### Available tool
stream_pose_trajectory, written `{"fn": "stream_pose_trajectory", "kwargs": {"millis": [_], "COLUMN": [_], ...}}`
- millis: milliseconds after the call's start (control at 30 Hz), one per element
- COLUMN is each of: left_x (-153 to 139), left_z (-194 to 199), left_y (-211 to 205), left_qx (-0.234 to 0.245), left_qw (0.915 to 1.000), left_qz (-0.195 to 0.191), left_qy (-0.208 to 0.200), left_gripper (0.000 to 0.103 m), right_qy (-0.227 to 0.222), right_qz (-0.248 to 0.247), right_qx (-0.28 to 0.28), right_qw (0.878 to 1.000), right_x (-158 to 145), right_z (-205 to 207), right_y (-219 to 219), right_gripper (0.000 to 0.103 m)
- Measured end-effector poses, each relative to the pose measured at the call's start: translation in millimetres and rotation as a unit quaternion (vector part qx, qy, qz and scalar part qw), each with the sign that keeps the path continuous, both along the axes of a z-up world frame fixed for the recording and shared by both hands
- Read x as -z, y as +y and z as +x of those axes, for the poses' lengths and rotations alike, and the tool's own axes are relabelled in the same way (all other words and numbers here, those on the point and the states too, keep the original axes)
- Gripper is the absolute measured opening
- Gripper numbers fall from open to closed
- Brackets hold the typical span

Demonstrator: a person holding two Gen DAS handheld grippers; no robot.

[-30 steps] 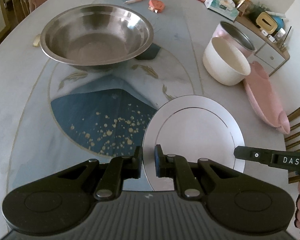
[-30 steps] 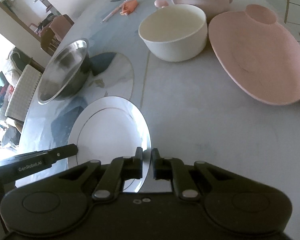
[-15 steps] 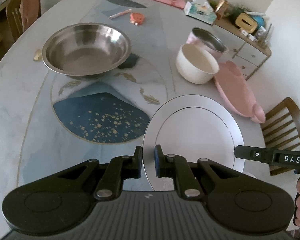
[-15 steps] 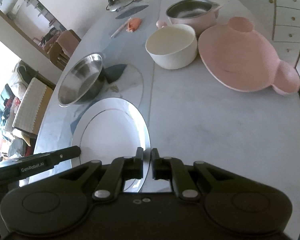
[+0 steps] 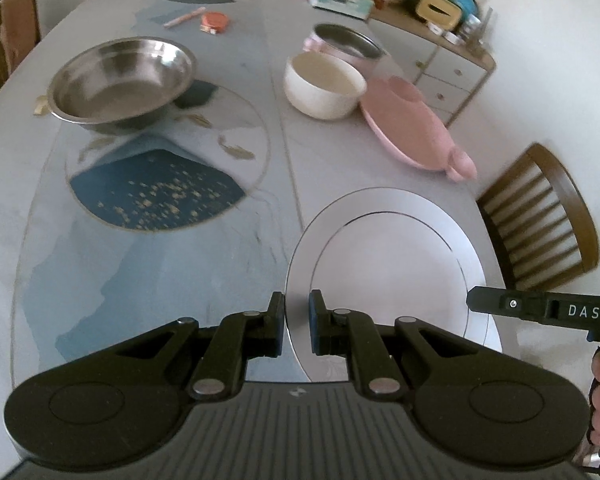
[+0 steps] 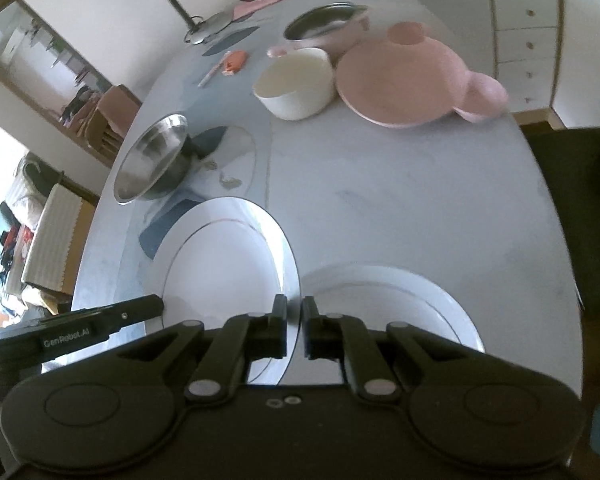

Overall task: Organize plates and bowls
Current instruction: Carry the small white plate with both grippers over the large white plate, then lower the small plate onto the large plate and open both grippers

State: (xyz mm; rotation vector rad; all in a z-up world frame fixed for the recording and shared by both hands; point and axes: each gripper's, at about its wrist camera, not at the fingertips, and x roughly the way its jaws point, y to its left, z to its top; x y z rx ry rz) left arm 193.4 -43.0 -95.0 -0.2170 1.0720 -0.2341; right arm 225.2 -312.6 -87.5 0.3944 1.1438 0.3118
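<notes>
Above the table (image 5: 28, 184), both grippers pinch the plate (image 5: 392, 264).

Each camera sits just behind its own gripper and looks forward along the fingers, down on the table (image 5: 40, 184) from high above. The left view faces toward 12 o'clock, with the steel bowl (image 5: 120, 82) at 11. The right view looks from the other side. Both share the white plate (image 5: 392, 264) (image 6: 224, 264), near at the bottom, and the pink plate (image 5: 412, 132) (image 6: 404, 80).
</notes>
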Motion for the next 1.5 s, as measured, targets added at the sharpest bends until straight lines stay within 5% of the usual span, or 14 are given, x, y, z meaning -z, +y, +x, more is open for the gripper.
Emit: {"fn": "stream_pose_trajectory", "kwargs": {"millis": [567,1500], "left_x": [29,57], "left_z": [-28,-10], "left_y": [-66,-90], "left_qx": [0.092,0.127], "left_qw": [0.9951,0.9891], "left_qz": [0.025,0.053], "left_qy": [0.026,0.052], "left_gripper": [0.011,0.011], "right_qy": [0.037,0.079], "right_qz": [-0.003,-0.016], "right_qx": [0.075,0.086], "right_qw": [0.996,0.993], "right_x": [29,61], "right_z": [-64,-59], "right_y": [-56,-67], "right_gripper": [0.008,0.008]}}
